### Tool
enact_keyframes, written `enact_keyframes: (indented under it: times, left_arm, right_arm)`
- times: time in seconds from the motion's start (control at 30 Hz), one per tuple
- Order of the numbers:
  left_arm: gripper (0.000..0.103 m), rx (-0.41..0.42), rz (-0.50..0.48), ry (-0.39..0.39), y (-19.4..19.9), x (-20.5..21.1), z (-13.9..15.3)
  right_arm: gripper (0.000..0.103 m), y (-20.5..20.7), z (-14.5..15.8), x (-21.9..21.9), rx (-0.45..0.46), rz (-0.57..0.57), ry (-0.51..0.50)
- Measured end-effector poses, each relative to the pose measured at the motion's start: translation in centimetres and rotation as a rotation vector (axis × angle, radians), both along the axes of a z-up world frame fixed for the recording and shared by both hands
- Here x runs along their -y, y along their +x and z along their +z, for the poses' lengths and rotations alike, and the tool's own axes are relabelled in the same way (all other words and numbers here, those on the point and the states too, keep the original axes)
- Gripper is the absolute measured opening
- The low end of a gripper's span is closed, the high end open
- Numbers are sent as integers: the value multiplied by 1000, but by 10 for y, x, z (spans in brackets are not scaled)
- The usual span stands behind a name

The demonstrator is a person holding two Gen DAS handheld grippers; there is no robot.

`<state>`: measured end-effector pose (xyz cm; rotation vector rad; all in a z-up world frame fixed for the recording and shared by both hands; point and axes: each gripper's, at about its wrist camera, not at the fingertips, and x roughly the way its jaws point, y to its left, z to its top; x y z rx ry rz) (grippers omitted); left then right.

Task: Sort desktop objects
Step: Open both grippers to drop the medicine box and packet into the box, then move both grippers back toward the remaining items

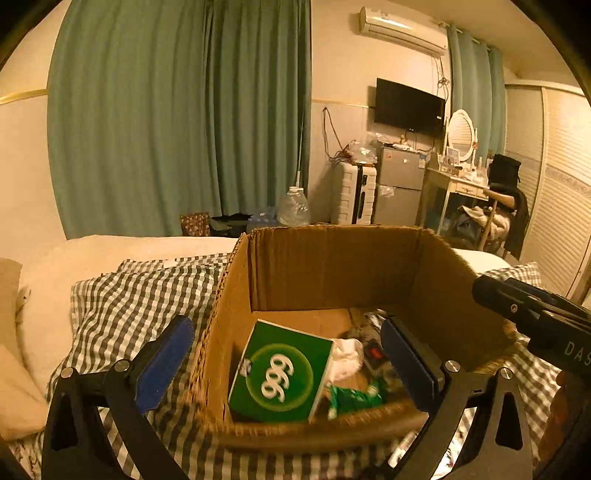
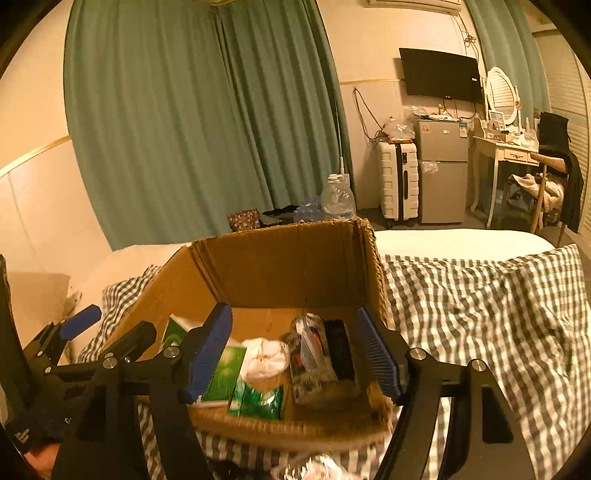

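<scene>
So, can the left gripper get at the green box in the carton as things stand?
Probably yes. The left gripper is open above the cardboard carton, whose top is open, and the green box lies uppermost with nothing covering it.

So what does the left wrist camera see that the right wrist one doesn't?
Only the left wrist view shows the face of the green box with its white "666", and most of the air conditioner. Only the right wrist view shows something crinkly and silvery on the checked cloth at the bottom edge. Both show the cardboard box, a white wad, a green packet, and both tools open, holding nothing.
</scene>
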<state>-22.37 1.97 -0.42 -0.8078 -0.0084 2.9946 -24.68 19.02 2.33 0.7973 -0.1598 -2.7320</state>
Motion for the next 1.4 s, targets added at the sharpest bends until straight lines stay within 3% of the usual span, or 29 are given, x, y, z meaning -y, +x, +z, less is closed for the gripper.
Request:
enact_keyframes:
  times: [0.27,0.47,0.63,0.93,1.07,1.4]
  left_arm:
    - [103,9,-13,10,61,-8,30]
    - [103,40,23,35,104,7,32]
    - [103,100,121,51,131,24,9]
    - [103,255,148,83,165,29,-59]
    - [103,323,174,86,166,29,-89]
    - [103,393,219,74,158,38,-122]
  right_arm:
    - [70,63,27,-6,-20,20,-13]
    - [72,104,28,-16,-3,17,-17]
    - [74,126,15,-18,27,16,2]
    - [74,143,-36,-11,144,35,11]
    - [75,148,-62,-5,183,67,41]
    - [75,143,-104,6,257,80,80]
